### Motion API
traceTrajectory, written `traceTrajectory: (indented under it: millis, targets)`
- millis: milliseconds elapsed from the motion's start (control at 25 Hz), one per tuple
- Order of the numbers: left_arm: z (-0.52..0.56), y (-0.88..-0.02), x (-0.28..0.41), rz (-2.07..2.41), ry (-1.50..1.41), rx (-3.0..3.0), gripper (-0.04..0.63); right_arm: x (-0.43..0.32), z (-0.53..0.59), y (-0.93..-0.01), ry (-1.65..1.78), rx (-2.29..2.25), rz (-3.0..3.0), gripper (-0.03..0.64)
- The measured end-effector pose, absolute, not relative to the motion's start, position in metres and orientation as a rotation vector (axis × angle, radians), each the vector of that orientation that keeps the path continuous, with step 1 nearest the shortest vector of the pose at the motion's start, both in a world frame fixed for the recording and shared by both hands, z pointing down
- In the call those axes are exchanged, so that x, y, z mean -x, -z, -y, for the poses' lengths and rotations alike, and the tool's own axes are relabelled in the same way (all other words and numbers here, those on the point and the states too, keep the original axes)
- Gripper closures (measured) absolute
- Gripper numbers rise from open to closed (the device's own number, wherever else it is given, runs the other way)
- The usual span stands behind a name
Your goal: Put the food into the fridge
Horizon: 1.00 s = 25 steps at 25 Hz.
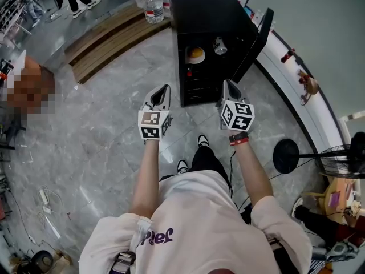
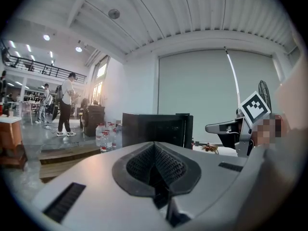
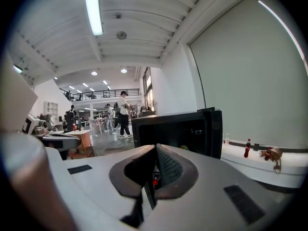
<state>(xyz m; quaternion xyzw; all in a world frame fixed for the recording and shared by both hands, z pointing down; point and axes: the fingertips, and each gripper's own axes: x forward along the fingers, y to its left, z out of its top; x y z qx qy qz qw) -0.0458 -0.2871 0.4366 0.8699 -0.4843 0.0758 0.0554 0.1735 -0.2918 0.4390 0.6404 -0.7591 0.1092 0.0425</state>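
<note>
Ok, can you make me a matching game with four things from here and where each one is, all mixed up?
Things:
1. fridge door
2. water bottles
3. red bottle
4. orange food

Where or how:
A. standing on the white ledge
B. on a plate inside the fridge
C. swung open
D. on the floor beside the fridge

Pairs: 1-C, 2-D, 3-A, 4-B
</note>
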Motion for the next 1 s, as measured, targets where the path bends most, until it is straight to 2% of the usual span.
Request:
traceTrajectory:
  millis: [1000]
  targets:
    - [0.269,-0.418,0.065,1.511,-0.153,-2.629,0.577,-0.159,0.261,-0.435,-0.355,-2.043,2.291,0.604]
